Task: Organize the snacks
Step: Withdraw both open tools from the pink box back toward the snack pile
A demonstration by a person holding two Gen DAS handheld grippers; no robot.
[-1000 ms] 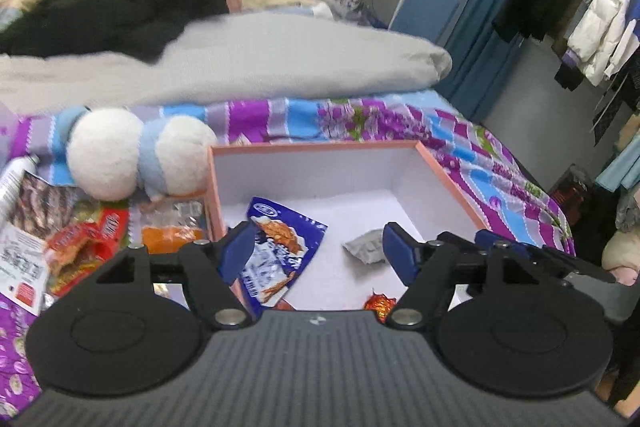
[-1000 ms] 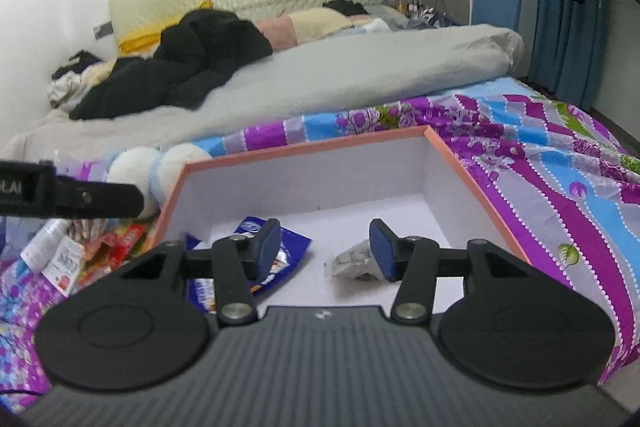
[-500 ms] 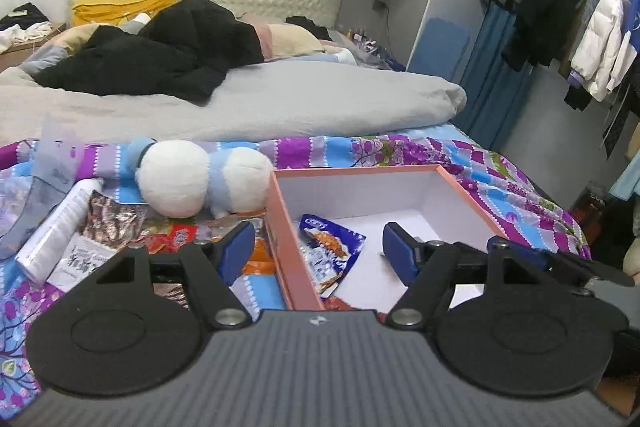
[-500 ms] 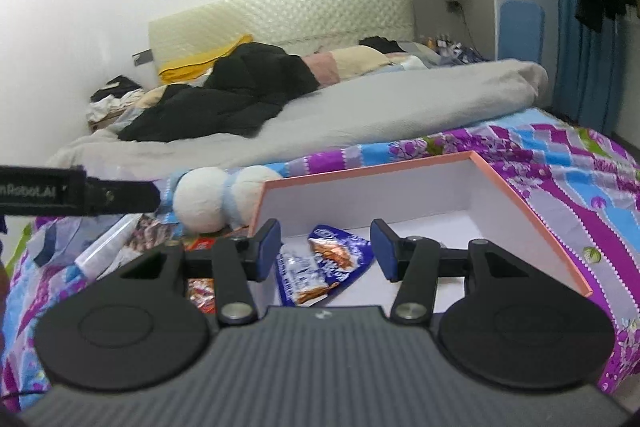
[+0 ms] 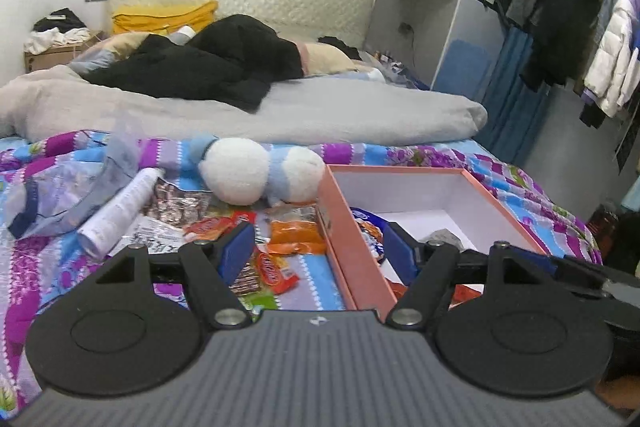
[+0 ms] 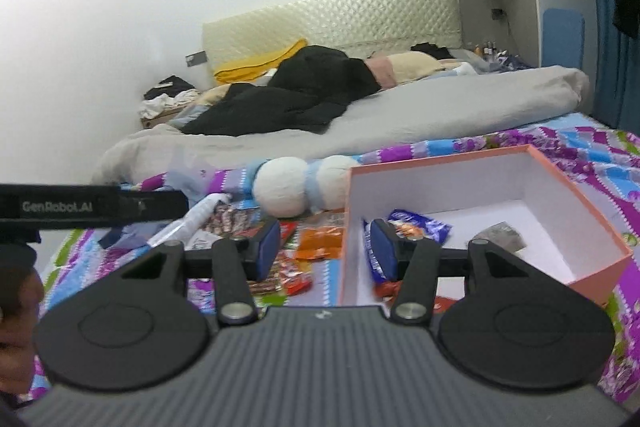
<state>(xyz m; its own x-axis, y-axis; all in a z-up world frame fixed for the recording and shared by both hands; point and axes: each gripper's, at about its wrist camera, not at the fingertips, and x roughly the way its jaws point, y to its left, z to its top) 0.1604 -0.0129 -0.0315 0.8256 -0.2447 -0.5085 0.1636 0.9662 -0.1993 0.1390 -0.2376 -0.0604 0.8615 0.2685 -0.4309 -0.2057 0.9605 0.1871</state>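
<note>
On the patterned bedspread (image 5: 500, 167), just left of the pink box (image 5: 352, 247), lies a loose scatter of snack packets: an orange pouch (image 5: 296, 237), a small red-and-orange wrapper (image 5: 274, 273) nearer the camera, and crinkly foil packs (image 5: 176, 203) farther left beside a white tube (image 5: 120, 211). A white and blue plush toy (image 5: 260, 177) sits at the far edge of this pile, touching the box's far left corner.

Inside the box, on its white floor, are a blue snack bag (image 6: 418, 227) leaning near the left wall, a crumpled grey wrapper (image 6: 500, 237) toward the right, and something red at the near edge, mostly hidden behind the grippers.

The left gripper (image 5: 318, 251) has its jaws spread wide with nothing between them, straddling the box's left wall. The right gripper (image 6: 324, 251) is likewise parted and empty, one finger over the pile, one over the box.

These packets look light, thin and floppy, with slick film that would likely slide or crumple under a pinch. The best hold is probably a raised, sealed edge or a puffed corner rather than the flat middle. The orange pouch seems the easiest next pick, lying apart from the others with its edge free. A light item like this needs little squeeze, but could slip out if only the film tip is caught.
</note>
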